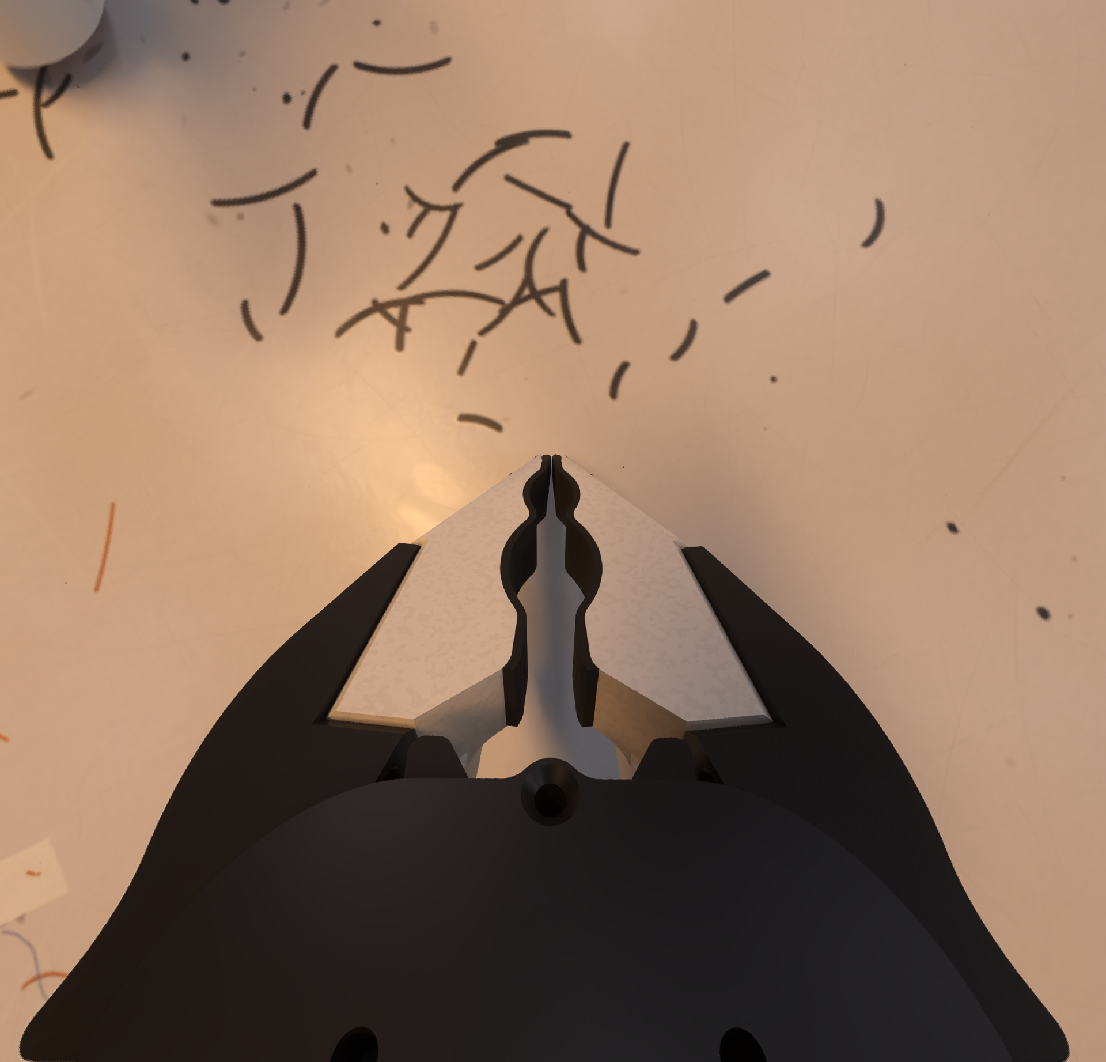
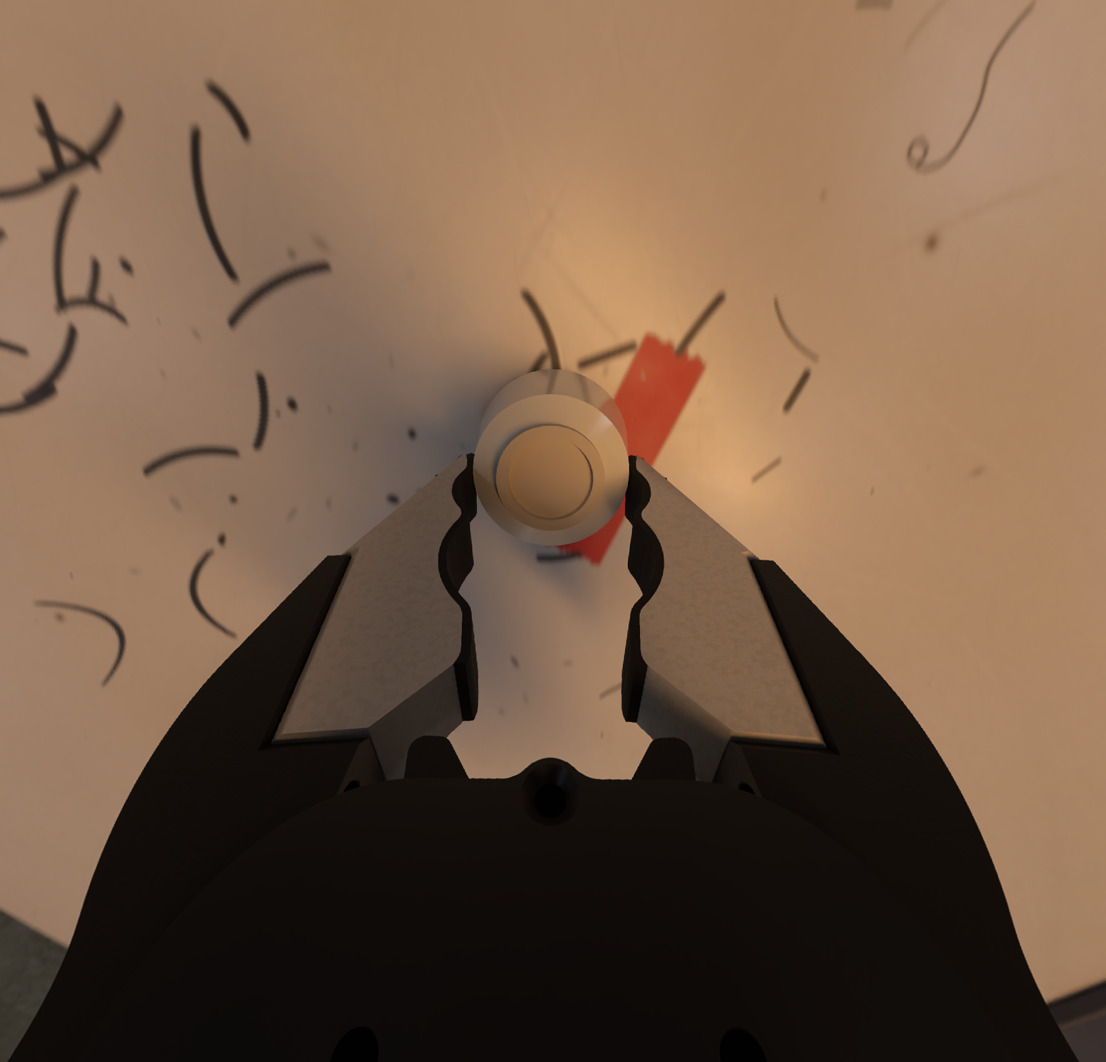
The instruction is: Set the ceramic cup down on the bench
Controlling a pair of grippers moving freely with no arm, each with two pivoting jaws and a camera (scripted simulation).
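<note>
While one left gripper [image 1: 549,458] sits closed, one right gripper [image 2: 550,464] clamps one ceramic cup [image 2: 550,458].

The right gripper [image 2: 550,470] holds the cup [image 2: 550,476] at its tips — jaws touching both sides, its foot ring facing the camera. Below lies the marked desk [image 2: 419,195] — red tape [image 2: 655,398] partly behind the cup.

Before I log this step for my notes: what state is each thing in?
Left gripper: jaws shut, empty, above the bench.
Right gripper: jaws closed on the cup.
Cup: gripped at its sides, seen end-on; whether it touches the bench, cannot tell.
Red tape: flat on the bench, partly behind the cup.
</note>
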